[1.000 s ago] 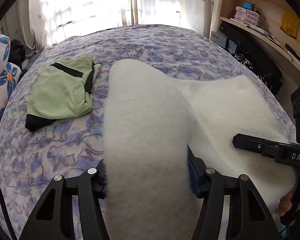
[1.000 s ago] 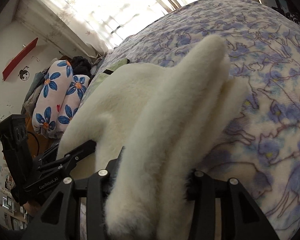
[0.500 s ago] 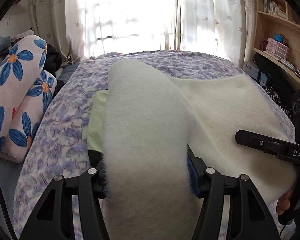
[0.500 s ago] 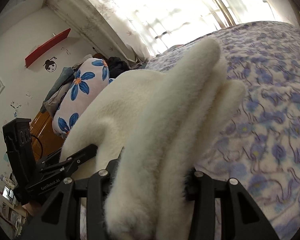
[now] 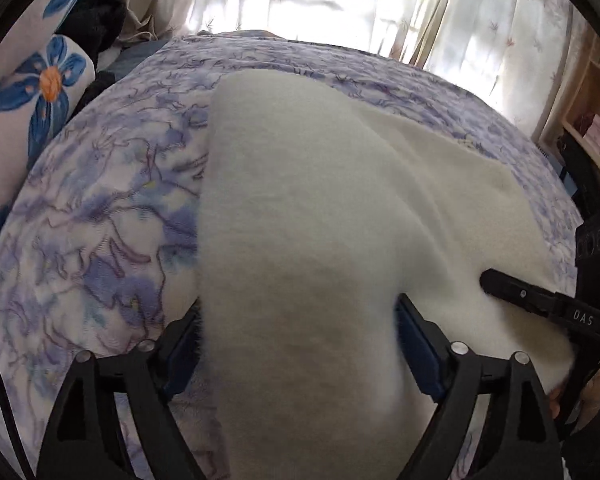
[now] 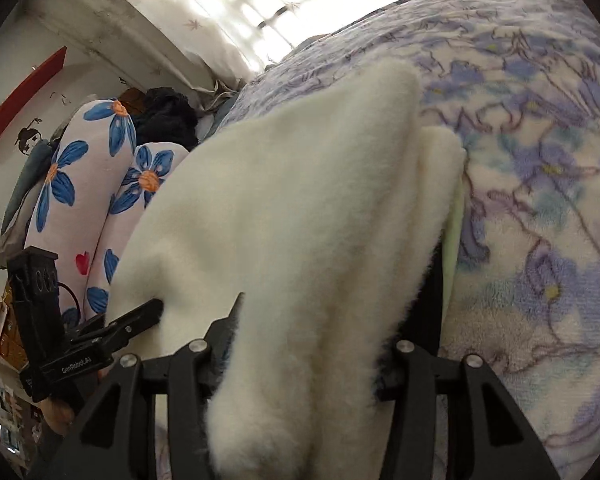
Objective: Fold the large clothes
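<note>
Both grippers hauled the white fleece (image 5: pixel 300 240) over the green garment (image 6: pixel 454 232); left gripper (image 5: pixel 296 344) jaws just spread, right gripper (image 6: pixel 304 356) loosening, fleece between them, so drop-off's nearly done

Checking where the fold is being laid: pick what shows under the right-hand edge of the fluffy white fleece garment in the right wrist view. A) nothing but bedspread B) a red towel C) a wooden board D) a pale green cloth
D: a strip of pale green cloth peeks out beneath the edge of the fluffy white fleece garment, on the purple floral bedspread.
</note>
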Tool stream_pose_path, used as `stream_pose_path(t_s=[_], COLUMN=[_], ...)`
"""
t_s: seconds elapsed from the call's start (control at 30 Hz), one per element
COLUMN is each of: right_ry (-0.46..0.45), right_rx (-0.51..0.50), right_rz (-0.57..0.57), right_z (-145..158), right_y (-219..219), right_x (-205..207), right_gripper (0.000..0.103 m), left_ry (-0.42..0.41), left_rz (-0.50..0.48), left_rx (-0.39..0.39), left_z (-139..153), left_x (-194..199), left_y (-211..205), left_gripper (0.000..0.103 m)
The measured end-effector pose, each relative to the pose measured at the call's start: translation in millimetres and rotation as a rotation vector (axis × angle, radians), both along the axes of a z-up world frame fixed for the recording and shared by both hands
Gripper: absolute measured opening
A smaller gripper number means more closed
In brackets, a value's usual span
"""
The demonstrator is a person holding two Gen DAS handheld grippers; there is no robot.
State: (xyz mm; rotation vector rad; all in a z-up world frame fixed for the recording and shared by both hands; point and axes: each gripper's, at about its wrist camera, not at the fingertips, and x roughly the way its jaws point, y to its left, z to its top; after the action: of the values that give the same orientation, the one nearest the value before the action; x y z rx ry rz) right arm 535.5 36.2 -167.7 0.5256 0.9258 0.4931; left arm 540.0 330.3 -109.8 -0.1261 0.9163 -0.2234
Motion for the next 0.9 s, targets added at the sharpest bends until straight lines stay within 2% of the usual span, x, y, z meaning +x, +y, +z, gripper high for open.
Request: stream_pose_path(t_s=[0.03, 0.13, 0.23, 0.3, 0.37, 0.4, 0.47, 0.5, 0.53, 0.6, 0.63, 0.67, 0.7, 0.77, 0.9], right_ry=[-0.012, -0.007, 0.019, -0.027, -0.098, -0.137, -0.19, -0.201, -0.208, -0.196, -0.172, -0.14, -0.111, -0.095, -0.1], right_rx=[-0.02, -0.099, -0.163, -0.205, -0.223, -0.218, -0.22, -0.224, -0.231, -0.254, -0.28, -0.313, -0.354, -0.342, -0.297], right_rz=[0.015, 0.067, 0.087, 0.067, 0.048, 0.041, 0.037, 0.047, 0.065, 0.106, 0.123, 0.124, 0.107, 0.09, 0.085], right_z=[2.3, 16.6, 37.3, 53.8, 71.4, 79.9, 93.1, 97.1, 98.0, 94.5, 88.5, 81.9, 72.5, 59.5, 51.5], right_y=[0.0, 2.9, -1.0, -7.8, -17.3, -21.1, -19.4, -13.9, -7.2, 8.0, 15.6, 20.2, 20.7, 12.8, 3.1], right_x=[-3.3, -9.5, -20.3, -34.8, -47.6, -53.7, -62.8, -63.1, -65.9, -62.8, -59.3, -55.1, -52.3, -51.9, -54.8], right_gripper=[0.052, 0.058, 0.058, 0.058, 0.058, 0.058, 0.058, 0.058, 0.057, 0.04, 0.021, 0.007, 0.001, 0.0, 0.0], left_ry=[-0.007, -0.036, -0.057, -0.111, -0.181, -0.206, -0.214, -0.205, -0.194, -0.172, -0.161, -0.145, -0.133, -0.125, -0.114], left_rz=[-0.007, -0.015, 0.005, 0.027, 0.051, 0.064, 0.059, 0.049, 0.032, -0.001, -0.012, -0.016, -0.014, -0.011, 0.005], left_rx=[-0.021, 0.013, 0.086, 0.16, 0.211, 0.221, 0.192, 0.17, 0.156, 0.168, 0.206, 0.247, 0.289, 0.315, 0.313], left_z=[-2.2, 0.4, 13.8, 30.2, 50.6, 59.4, 72.5, 75.1, 75.2, 71.5, 65.6, 58.1, 48.7, 36.6, 28.8], left_x=[-0.7, -6.4, -16.4, -30.1, -47.0, -52.7, -60.7, -62.8, -64.5, -70.0, -71.4, -70.5, -69.1, -68.5, -64.4], left_y=[2.9, 2.8, -2.3, -1.6, -3.6, -3.8, -4.4, -5.3, -8.4, -19.9, -26.0, -30.3, -32.0, -31.1, -29.2], left_gripper=[0.088, 0.09, 0.088, 0.086, 0.073, 0.061, 0.042, 0.024, 0.017, 0.016, 0.015, 0.014, 0.013, 0.013, 0.013])
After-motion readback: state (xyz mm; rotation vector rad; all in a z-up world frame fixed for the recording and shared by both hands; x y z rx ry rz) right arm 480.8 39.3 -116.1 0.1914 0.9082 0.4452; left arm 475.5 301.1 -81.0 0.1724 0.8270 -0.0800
